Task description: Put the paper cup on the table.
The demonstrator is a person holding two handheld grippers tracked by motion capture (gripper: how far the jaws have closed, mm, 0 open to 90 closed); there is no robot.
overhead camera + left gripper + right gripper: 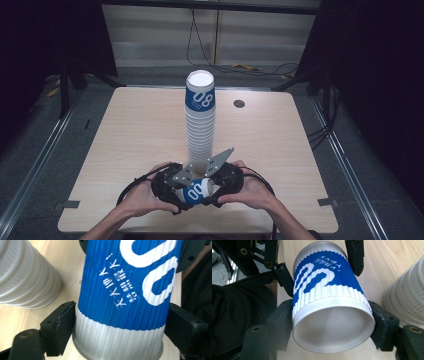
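At table's near edge, cup [196,192] lying level, both tools [185,192] [214,190] clamped around it.

Pale wooden table [130,145]; tall cup stack [200,125], perhaps a grommet [239,104].

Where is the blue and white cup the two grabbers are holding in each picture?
High view: the cup lies sideways at bottom centre, between both hands.
Left gripper view: the cup fills the middle, base end nearest, jaws on both sides.
Right gripper view: the cup is central, open mouth nearest.
Shared landmark: the tall cup stack beside it.
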